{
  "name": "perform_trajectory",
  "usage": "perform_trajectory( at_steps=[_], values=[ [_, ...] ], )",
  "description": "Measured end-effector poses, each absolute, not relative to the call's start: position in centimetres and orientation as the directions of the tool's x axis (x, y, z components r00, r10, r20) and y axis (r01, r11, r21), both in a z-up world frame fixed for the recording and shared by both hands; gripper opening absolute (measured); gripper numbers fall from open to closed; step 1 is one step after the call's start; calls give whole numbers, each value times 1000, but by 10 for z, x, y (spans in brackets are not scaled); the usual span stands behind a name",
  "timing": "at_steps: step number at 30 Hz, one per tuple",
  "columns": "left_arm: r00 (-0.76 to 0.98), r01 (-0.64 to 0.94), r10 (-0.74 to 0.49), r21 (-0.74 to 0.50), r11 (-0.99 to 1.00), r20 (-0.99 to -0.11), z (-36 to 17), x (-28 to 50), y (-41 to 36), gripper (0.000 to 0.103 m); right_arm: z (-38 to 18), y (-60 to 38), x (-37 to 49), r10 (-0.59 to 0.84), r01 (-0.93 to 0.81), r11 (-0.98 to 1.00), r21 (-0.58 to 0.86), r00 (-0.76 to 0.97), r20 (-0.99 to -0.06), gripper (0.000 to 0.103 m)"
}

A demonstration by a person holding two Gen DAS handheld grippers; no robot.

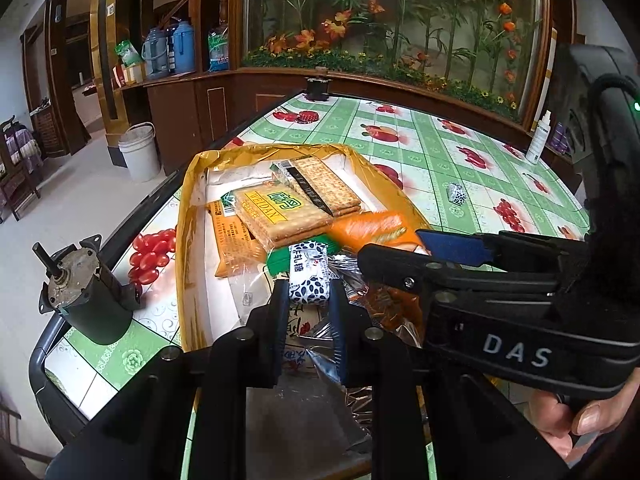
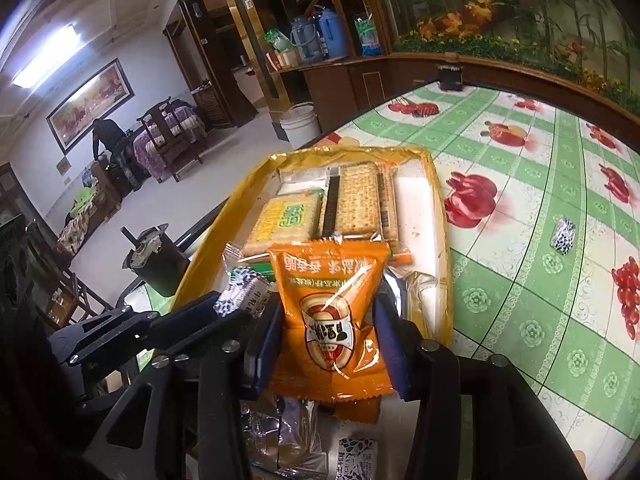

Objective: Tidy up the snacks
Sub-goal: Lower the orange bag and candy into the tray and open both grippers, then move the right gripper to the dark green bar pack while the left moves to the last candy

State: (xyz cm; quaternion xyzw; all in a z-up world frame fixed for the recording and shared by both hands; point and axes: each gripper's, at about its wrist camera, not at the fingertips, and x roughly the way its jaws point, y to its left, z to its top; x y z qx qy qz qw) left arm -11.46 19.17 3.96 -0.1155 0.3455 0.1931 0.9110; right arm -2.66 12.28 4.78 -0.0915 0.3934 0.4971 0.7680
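A yellow-rimmed tray (image 1: 188,184) on the table holds cracker packs (image 1: 280,212) and other snacks; it also shows in the right wrist view (image 2: 436,184). My left gripper (image 1: 309,292) is shut on a small white candy with a dark leaf pattern (image 1: 310,276), held above the tray. My right gripper (image 2: 328,320) is shut on an orange snack packet (image 2: 328,304), also above the tray; that gripper (image 1: 404,256) and its packet (image 1: 372,228) show blurred in the left wrist view. The left gripper's candy (image 2: 240,292) shows at the left of the right wrist view.
A loose patterned candy (image 1: 457,193) lies on the green fruit-print tablecloth (image 1: 460,152) right of the tray, also seen in the right wrist view (image 2: 563,234). A dark motor (image 1: 84,284) stands at the table's left edge. A white spray bottle (image 1: 538,140) stands far right.
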Motion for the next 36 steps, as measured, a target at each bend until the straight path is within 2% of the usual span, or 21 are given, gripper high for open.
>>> perform_trajectory(
  at_steps=[3,6,10,11,28,34,36],
  values=[
    [687,-434,274,-77,898,-673,41,-115,191,18,51,119,-25,703,-835,481,267,185,-687,55],
    [685,-434,279,-69,898,-672,42,-115,190,18,53,115,-23,713,-828,482,287,180,-677,55],
    [688,-442,304,-48,896,-659,46,-116,185,33,61,106,-19,737,-816,479,324,173,-653,55],
    [688,-445,313,-40,895,-655,47,-116,184,34,61,105,-18,740,-814,480,329,174,-650,55],
    [691,-437,353,25,899,-631,62,-116,171,34,71,58,9,761,-745,525,413,192,-620,56],
    [721,-389,313,12,921,-618,75,-110,156,34,75,-9,44,724,-658,627,417,296,-623,56],
    [736,-356,289,14,934,-613,79,-106,144,34,74,-54,65,678,-577,704,414,372,-634,56]
  ],
)
